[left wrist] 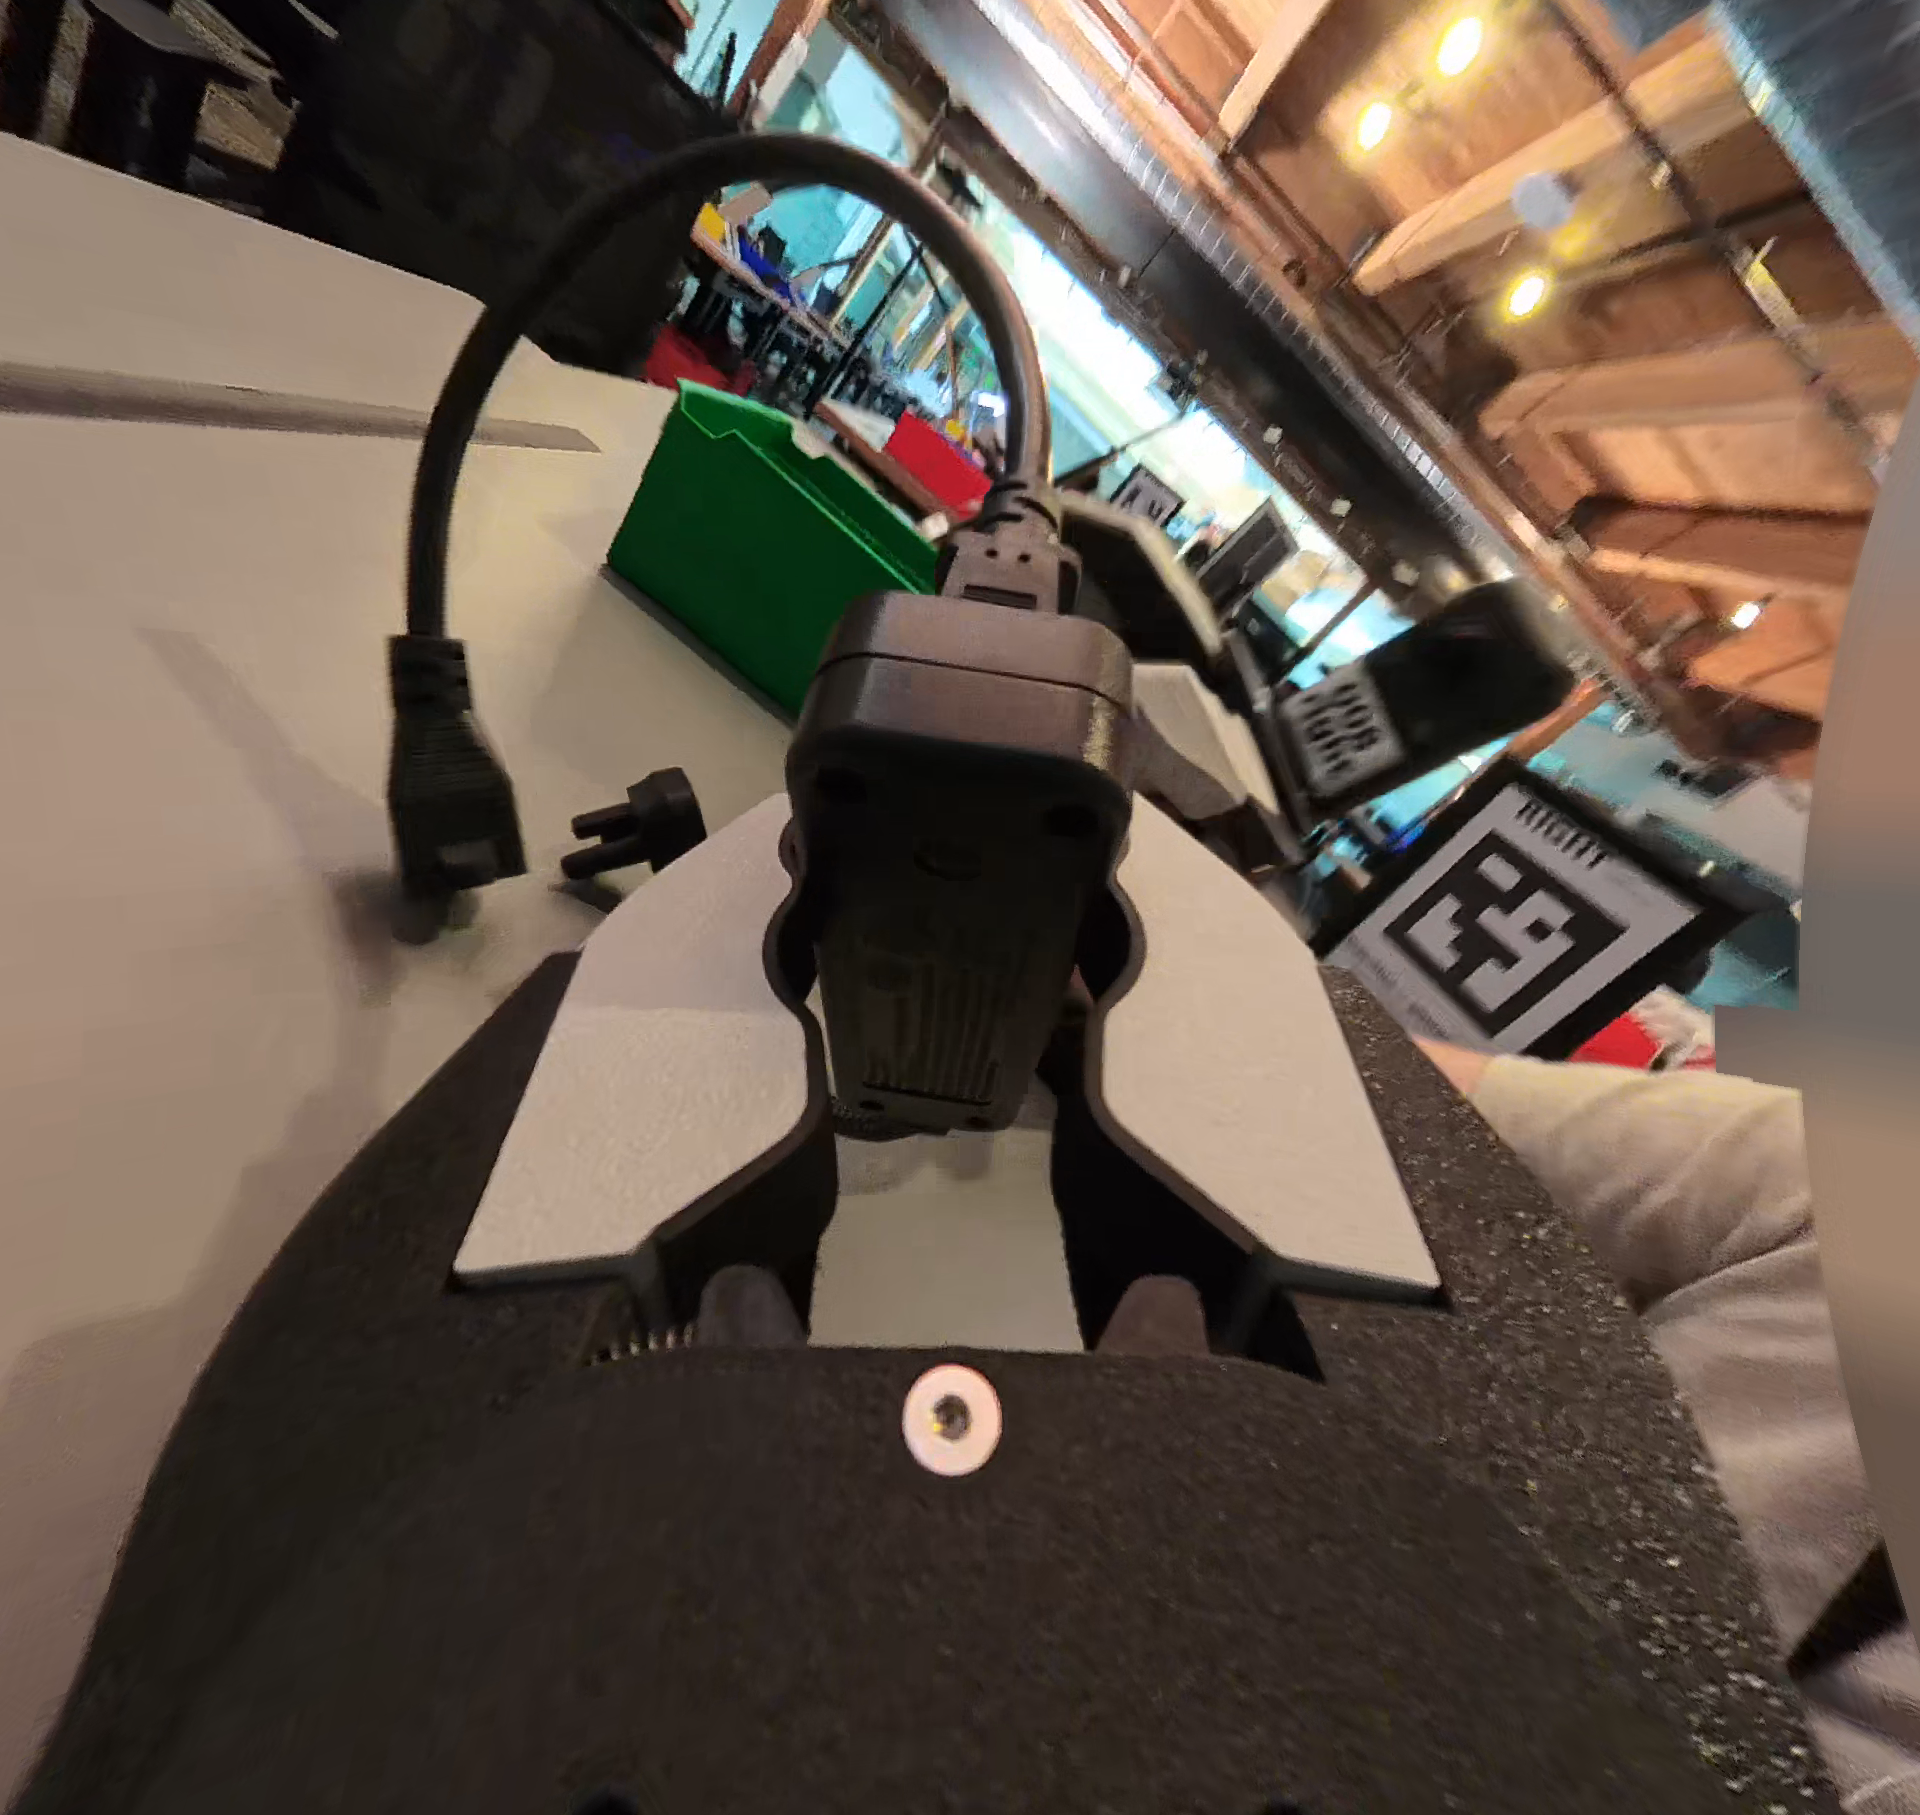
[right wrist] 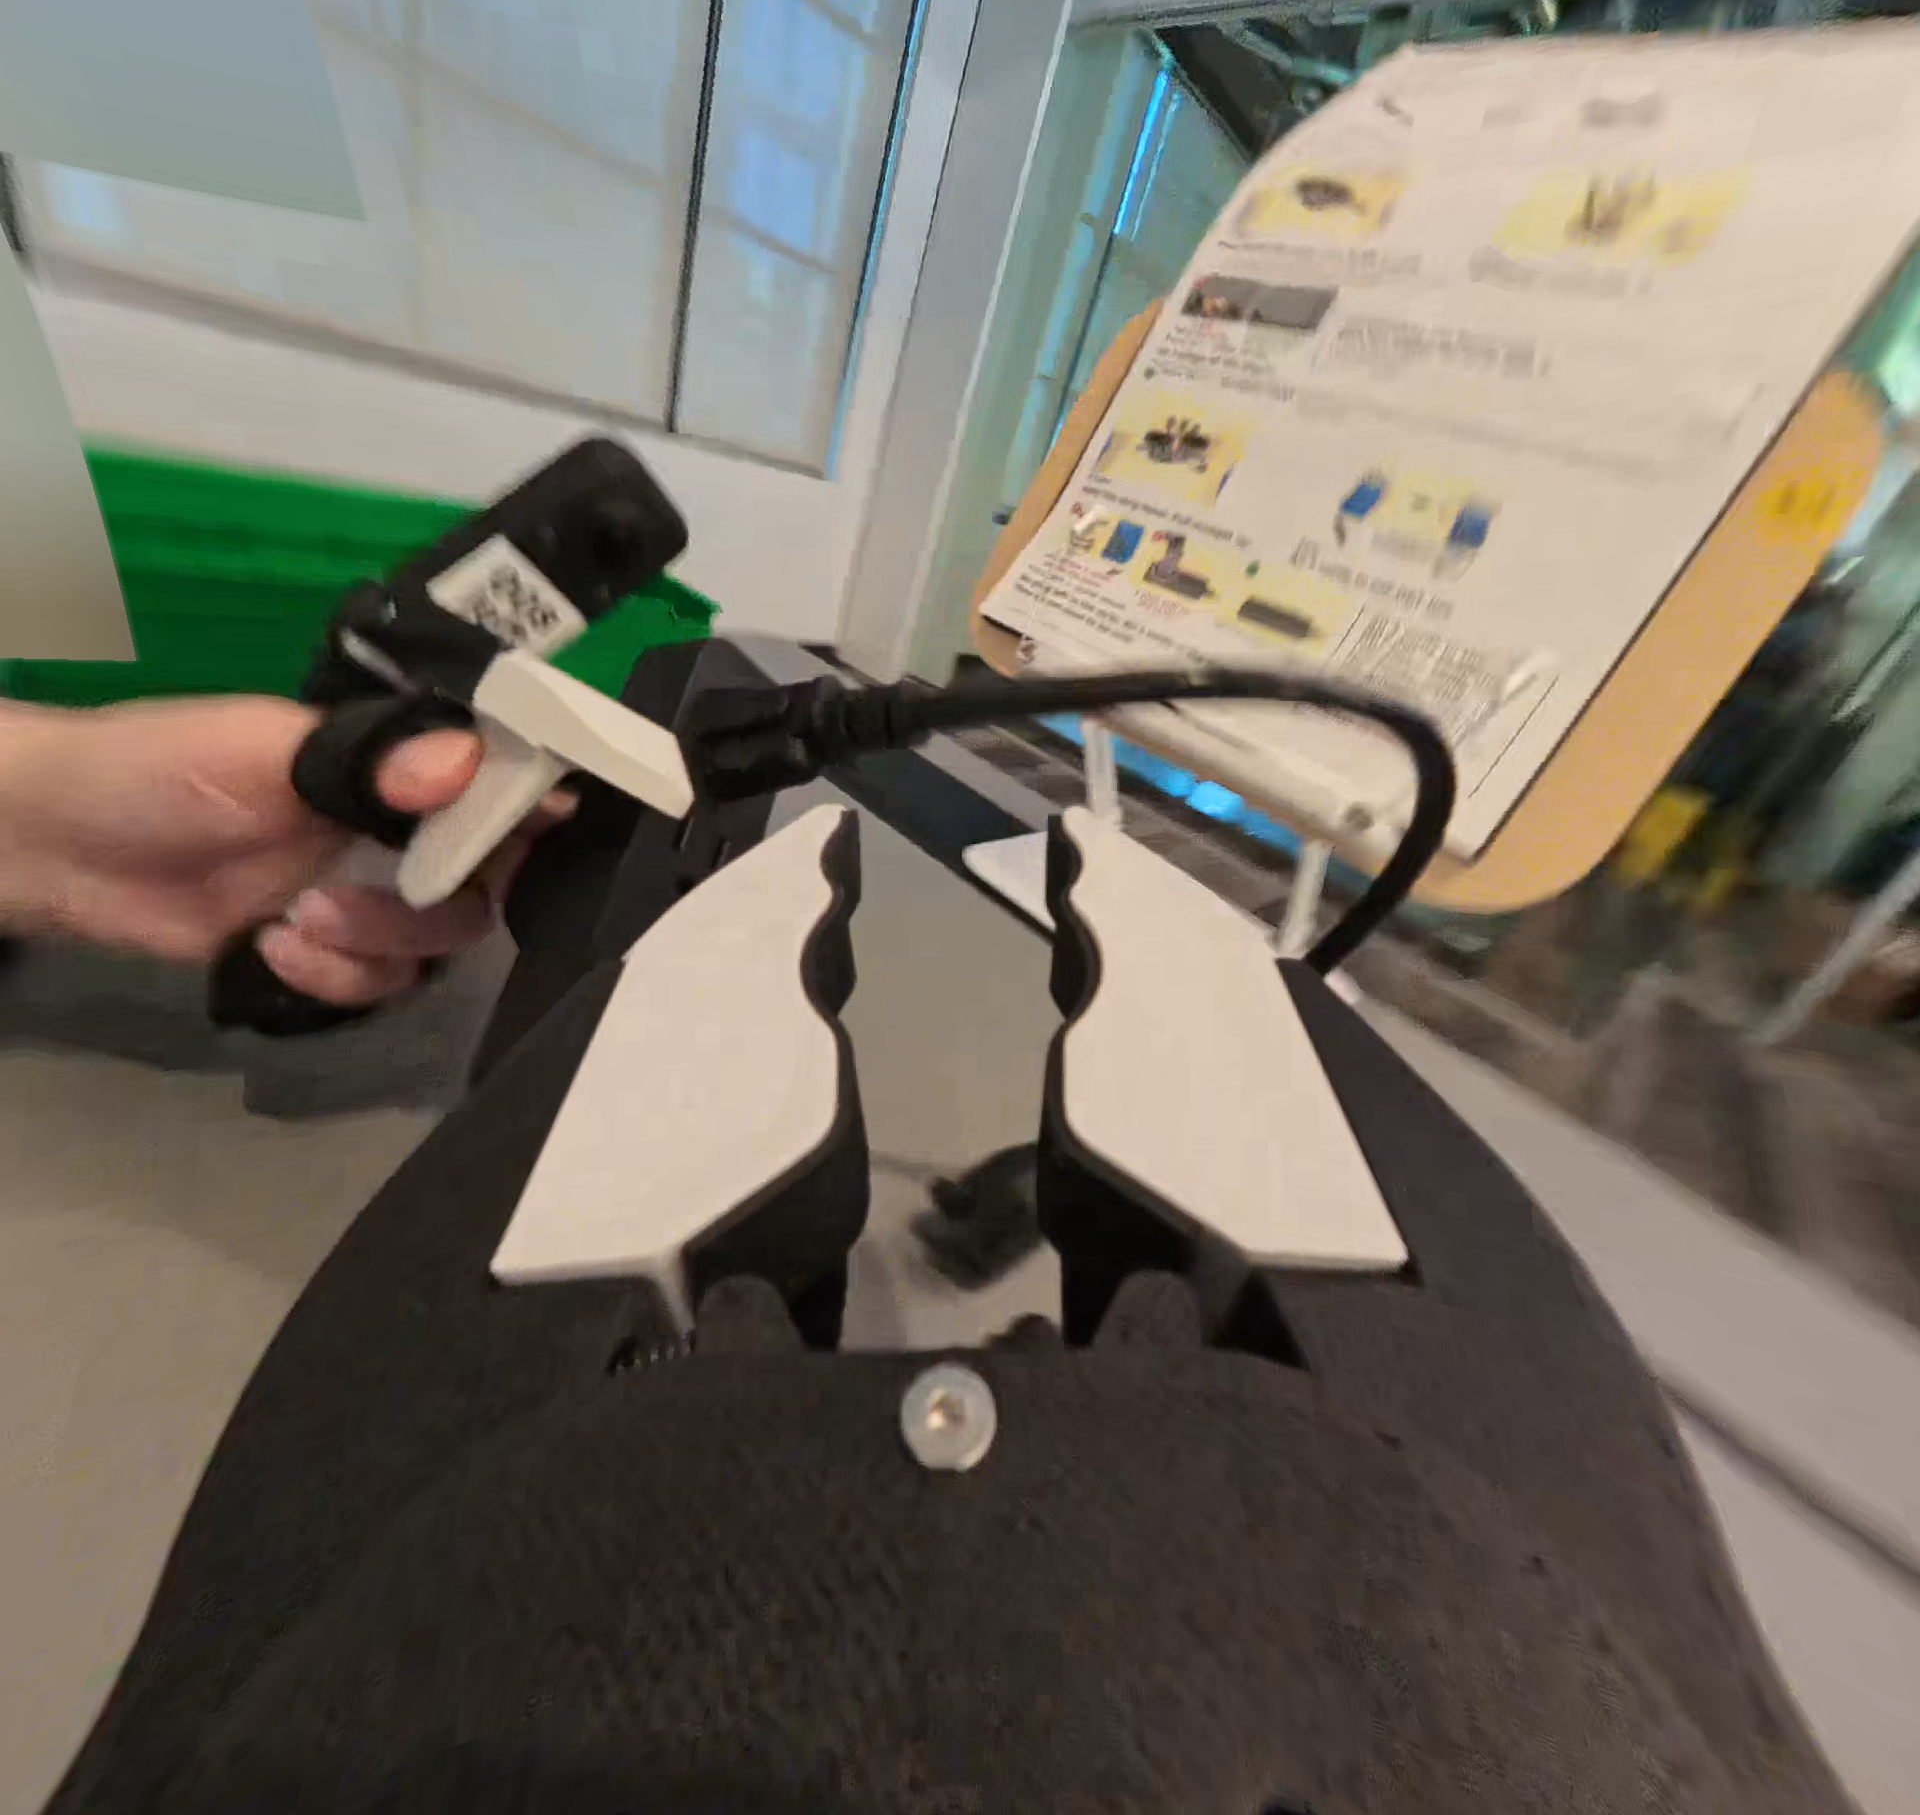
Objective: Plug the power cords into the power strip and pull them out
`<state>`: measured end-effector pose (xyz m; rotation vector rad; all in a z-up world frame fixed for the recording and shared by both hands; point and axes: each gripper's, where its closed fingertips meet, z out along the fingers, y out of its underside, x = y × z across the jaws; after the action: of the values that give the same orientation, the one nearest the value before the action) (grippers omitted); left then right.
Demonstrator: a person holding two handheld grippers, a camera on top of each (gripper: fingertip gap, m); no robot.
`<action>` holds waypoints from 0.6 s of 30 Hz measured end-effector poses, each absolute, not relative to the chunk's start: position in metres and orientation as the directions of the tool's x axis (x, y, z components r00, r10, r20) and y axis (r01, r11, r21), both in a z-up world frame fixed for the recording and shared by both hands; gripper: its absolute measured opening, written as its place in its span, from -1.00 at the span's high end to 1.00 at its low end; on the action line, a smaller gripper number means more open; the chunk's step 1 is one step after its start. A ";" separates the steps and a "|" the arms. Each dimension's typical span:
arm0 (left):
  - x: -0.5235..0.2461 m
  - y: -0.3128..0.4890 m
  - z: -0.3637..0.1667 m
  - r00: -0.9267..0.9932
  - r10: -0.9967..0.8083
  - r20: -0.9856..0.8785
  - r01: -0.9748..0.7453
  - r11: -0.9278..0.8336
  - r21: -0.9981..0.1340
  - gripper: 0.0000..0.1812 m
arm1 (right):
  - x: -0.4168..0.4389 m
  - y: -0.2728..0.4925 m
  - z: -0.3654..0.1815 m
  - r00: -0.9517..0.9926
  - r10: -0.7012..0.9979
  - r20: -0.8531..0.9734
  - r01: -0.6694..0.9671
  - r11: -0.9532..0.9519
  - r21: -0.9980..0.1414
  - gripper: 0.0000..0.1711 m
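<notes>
1. Your left tool (left wrist: 951, 944) is clenched on the black power strip (left wrist: 961, 830), which stands up between its white fingers (left wrist: 665, 1069), lifted off the counter (left wrist: 208, 685).
2. A black power cord (left wrist: 727, 196) is plugged into the strip's far end; it arches up and over to the left, and its free plug (left wrist: 452, 778) hangs down to the counter surface.
3. A small black adapter (left wrist: 634, 825) lies on the counter just beside that plug.
4. A green bin (left wrist: 758, 560) sits near the counter's far edge, behind the strip.
5. Your right tool (right wrist: 951, 872) is released, jaws apart and gripping nothing, with bare counter between them.
6. An instruction board (right wrist: 1455, 435) stands to its right, above the cord's loop.
</notes>
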<state>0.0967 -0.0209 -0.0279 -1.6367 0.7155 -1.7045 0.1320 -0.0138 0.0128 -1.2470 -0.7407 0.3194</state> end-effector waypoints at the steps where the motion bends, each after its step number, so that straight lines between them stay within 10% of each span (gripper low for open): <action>1: 0.101 -0.027 -0.028 0.009 -0.791 0.611 0.053 -0.610 -0.791 0.46 | 0.126 -0.020 0.016 0.701 0.552 0.451 0.281 0.367 -0.887 0.56; 6: 0.112 -0.044 -0.029 0.042 -0.841 0.539 -0.018 -0.540 -0.841 0.46 | 0.109 -0.039 0.013 0.500 0.336 0.798 0.598 0.533 -0.599 0.68; 18: 0.119 -0.049 -0.030 0.092 -0.851 0.517 0.005 -0.519 -0.855 0.46 | 0.112 -0.037 0.016 0.570 0.369 0.734 0.591 0.436 -0.678 0.85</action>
<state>0.1186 -0.0490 -0.0301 -1.6543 0.8459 -1.5131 0.1117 -0.0367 0.0163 -1.1640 -1.0135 -0.1723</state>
